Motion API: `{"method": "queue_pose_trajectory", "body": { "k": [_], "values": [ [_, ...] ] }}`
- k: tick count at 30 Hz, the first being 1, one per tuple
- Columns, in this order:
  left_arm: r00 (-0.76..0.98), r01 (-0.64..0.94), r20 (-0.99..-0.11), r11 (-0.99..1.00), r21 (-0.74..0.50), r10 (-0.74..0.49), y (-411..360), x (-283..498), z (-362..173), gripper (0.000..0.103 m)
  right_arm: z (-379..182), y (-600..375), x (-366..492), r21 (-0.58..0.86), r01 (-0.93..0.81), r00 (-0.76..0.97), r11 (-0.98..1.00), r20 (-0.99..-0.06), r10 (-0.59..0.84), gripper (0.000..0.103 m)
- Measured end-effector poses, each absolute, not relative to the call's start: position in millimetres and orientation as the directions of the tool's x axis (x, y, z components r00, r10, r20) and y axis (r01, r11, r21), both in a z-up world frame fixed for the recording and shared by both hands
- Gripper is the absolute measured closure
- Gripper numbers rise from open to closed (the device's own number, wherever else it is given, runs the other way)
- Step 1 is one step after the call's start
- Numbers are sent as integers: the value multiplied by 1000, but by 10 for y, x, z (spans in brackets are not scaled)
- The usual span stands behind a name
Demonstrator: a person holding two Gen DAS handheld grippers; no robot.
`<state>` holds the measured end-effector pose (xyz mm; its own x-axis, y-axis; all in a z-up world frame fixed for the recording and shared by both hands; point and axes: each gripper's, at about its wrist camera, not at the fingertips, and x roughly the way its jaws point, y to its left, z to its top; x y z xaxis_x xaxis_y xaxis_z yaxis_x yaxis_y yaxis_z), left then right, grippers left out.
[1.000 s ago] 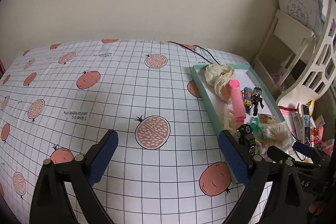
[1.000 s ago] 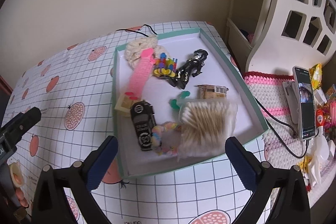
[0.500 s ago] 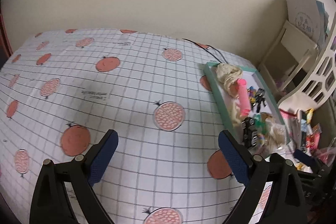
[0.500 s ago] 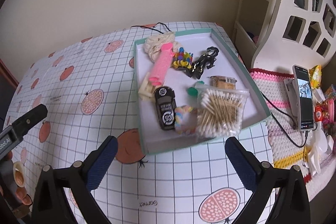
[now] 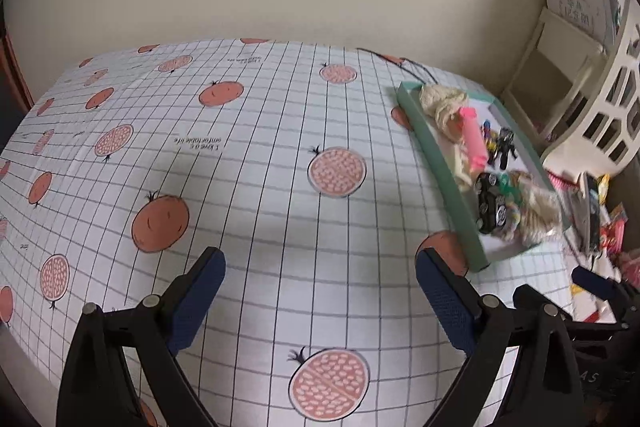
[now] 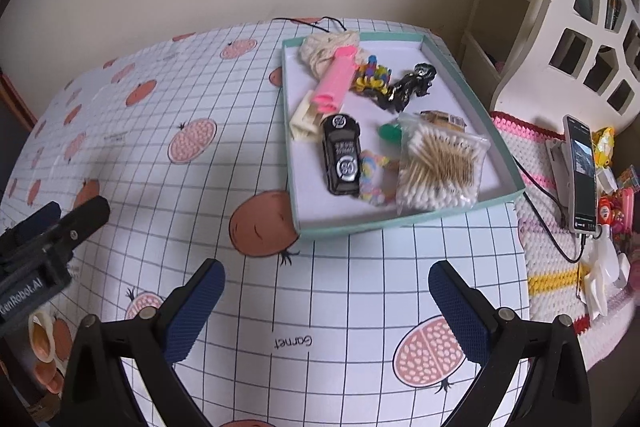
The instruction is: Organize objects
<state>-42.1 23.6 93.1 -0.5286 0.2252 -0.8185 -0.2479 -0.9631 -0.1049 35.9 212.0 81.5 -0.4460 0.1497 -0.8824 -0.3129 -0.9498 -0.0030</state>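
Both tongs hang above the bench (image 6: 344,307), whose cloth is a white grid printed with pomegranates, and both stand wide apart, holding nothing. The right tongs (image 6: 326,307) point at a shallow teal tray (image 6: 472,207) lying near the bench's far right corner. Inside the tray lie a black toy car (image 6: 341,159), a pink comb (image 6: 335,81), a bag of cotton swabs (image 6: 440,169), a black figure (image 6: 408,87), a cream knitted bundle (image 6: 324,47) and a pastel bracelet (image 6: 374,175), crowded together and partly touching. The left tongs (image 5: 320,297) hover over bare cloth, well apart from the tray (image 5: 440,163). A phone (image 6: 582,171) rests on a crocheted mat (image 6: 540,155) beside the bench.
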Motion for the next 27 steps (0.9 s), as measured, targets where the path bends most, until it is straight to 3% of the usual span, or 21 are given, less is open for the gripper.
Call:
{"method": "queue_pose_trajectory", "body": {
  "k": [16, 27],
  "values": [
    [-441, -173, -886, -982, -73, 143, 31, -174, 180, 7, 347, 1914, 397, -54, -294, -406, -954, -897, 175, 0],
    [-444, -169, -892, -985, -15, 90, 27, -109, 35, 7, 168, 1930, 381, -89, -291, -369, -953, -908, 198, 0]
  ]
}}
